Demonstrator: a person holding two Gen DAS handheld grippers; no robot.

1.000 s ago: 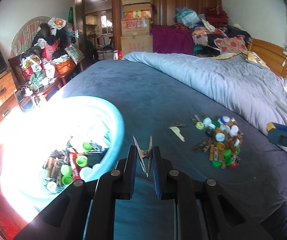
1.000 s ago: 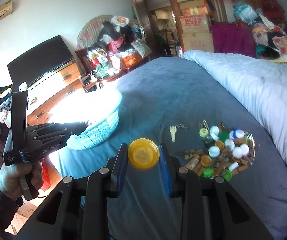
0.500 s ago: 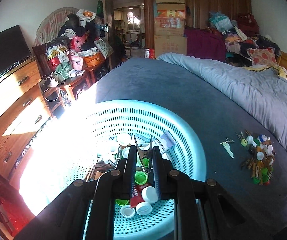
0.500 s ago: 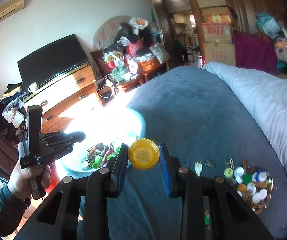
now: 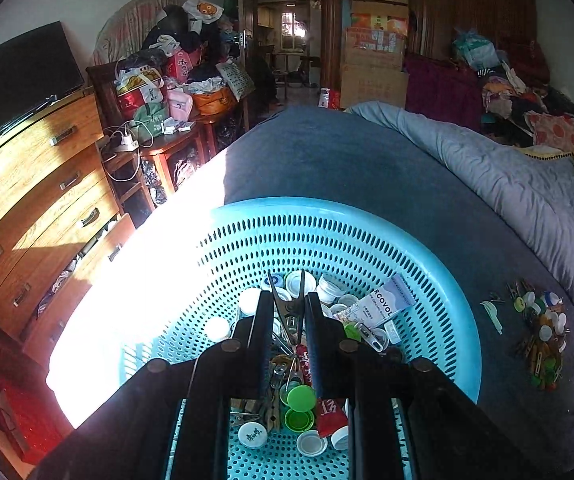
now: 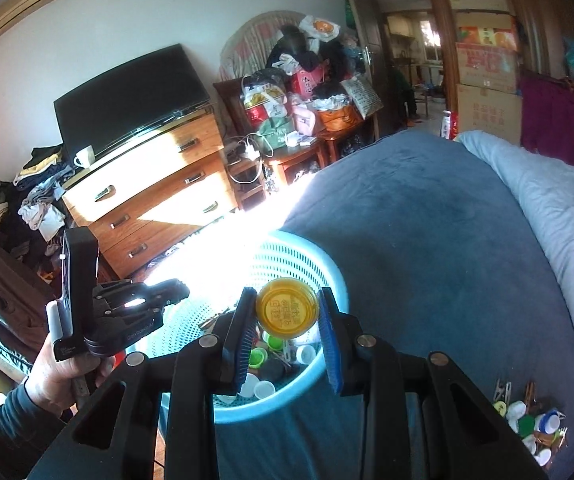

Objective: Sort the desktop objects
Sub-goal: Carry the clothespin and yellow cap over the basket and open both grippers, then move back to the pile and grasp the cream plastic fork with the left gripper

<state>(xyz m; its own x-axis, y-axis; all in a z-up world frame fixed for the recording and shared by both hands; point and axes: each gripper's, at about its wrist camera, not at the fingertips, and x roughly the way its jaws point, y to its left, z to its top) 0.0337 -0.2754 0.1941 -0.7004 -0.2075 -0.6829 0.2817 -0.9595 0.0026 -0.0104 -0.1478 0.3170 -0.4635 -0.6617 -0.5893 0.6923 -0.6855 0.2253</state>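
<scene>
**Both grippers loaded and over the basket; release pending**

The left gripper sits at lower centre of its view, fingers clamped on a metal spring clip that stands upright between them. It hangs directly above the interior of the turquoise perforated basket, which holds bottle caps, clothespins and a small carton.

The right gripper holds a yellow jar lid, fingers pressed on its edges, at centre of its view. The lid hangs above the basket's near rim, over the contents.

The unsorted pile of caps and clips lies on the blue bed cover at lower right, well apart from the basket.

Assessment: this is the deposit step. The clip appears placed for release; its fingers need only part. The lid looks closer to the rim, so a little more reach inward seems prudent before letting go.
</scene>
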